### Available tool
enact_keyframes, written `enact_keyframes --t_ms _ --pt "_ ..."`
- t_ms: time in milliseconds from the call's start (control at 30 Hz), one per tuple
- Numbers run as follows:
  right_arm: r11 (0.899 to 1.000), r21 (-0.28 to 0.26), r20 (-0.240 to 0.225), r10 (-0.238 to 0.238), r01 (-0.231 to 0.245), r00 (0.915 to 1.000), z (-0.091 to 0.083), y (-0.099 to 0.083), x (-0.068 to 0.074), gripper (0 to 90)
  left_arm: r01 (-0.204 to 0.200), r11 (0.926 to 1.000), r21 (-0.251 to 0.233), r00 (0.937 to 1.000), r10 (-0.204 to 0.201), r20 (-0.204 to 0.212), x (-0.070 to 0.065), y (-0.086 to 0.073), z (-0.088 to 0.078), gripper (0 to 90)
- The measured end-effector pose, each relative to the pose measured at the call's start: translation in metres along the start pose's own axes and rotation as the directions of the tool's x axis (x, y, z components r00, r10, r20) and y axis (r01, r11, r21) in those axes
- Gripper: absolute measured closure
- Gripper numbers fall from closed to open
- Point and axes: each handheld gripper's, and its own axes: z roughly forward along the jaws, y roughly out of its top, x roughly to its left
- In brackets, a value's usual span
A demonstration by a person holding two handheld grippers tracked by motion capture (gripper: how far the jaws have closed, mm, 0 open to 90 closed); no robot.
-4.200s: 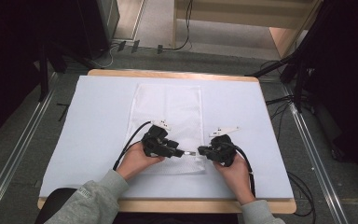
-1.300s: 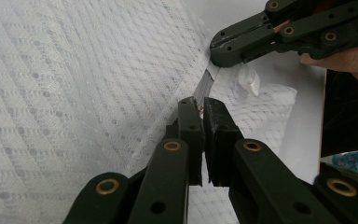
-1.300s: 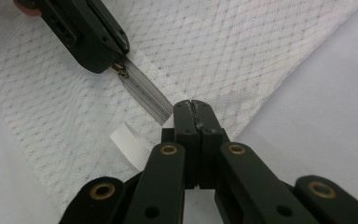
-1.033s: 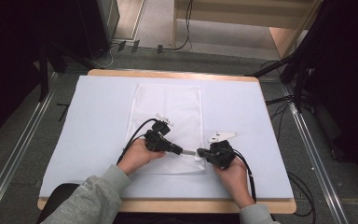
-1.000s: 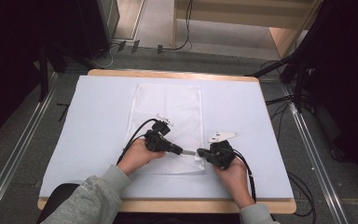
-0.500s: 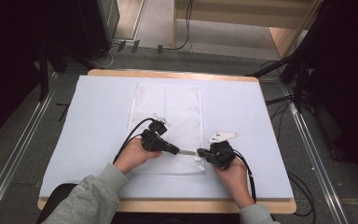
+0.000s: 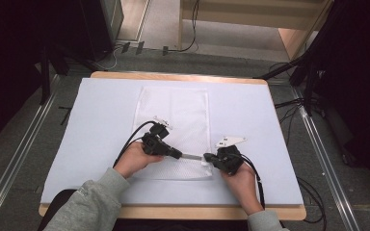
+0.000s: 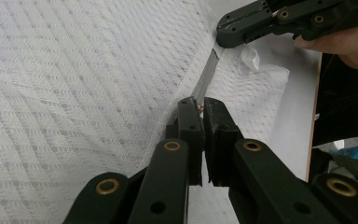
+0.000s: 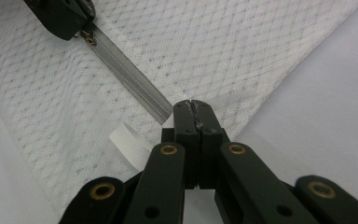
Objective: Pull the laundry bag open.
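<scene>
Lying flat near the front edge of the table (image 7: 101, 77), the white mesh bag (image 7: 176, 110) had its zipper (image 7: 192, 156) stretched between 2 grippers in the high view. The left gripper view had the left gripper (image 8: 200, 105) clenched on the zipper pull (image 8: 199, 107). From the right gripper view, the right gripper (image 9: 195, 108) was clamped on the bag's corner at the zipper's end, beside a white ribbed tab (image 9: 129, 143). Judged from this, the zipper-sliding step was in hand; next, the pull needs drawing along while the corner is anchored. Nothing could be made out inside the bag.
</scene>
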Motion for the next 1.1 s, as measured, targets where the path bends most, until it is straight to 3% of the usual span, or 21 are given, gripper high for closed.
enact_keyframes --t_ms 967,1100 --pt "1.0 -0.002 -0.005 0.002 -0.002 1.0 0.0 0.0 -0.001 90.0 0.015 0.9999 -0.003 0.9999 -0.015 -0.004 0.008 -0.012 -0.019 87.8" --pt "1.0 -0.002 0.002 -0.019 0.019 0.9998 0.0 0.0 0.0 90.0 0.025 0.9997 0.001 0.9997 -0.025 0.002 0.009 -0.013 -0.018 87.8"
